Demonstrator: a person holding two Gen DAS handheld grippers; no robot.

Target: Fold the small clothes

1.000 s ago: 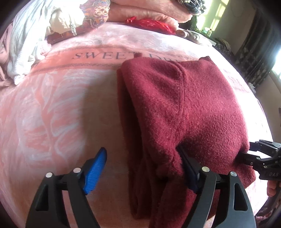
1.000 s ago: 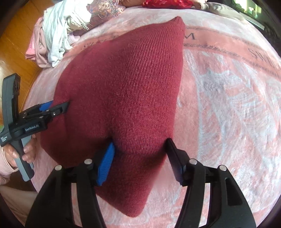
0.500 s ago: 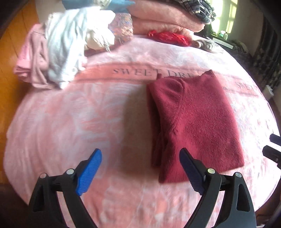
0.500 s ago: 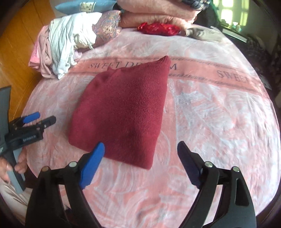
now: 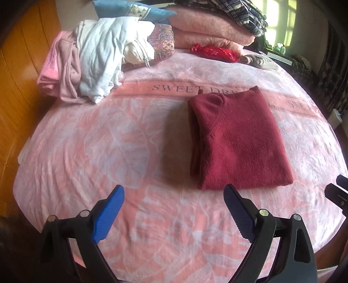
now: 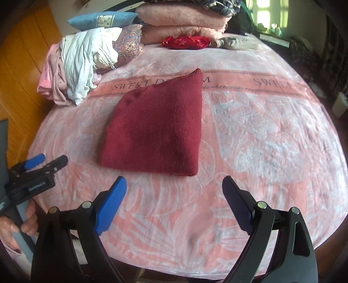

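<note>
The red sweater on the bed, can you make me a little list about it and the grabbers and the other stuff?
sweater: dark red sweater, folded into a neat rectangle, lying flat
surface: pink blanket with printed lettering
left gripper: open, empty, apart from the sweater
right gripper: open, empty, apart from the sweater
unfolded pile: white and pink clothes heaped at the far left
far edge: folded pink blankets, blue pillow, red shiny bundle

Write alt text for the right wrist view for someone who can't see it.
A folded dark red knit sweater lies flat on a pink floral blanket, untouched, beyond the open right gripper. The open left gripper sits at the left edge, with a pile of unfolded pale clothes at the back left.
</note>
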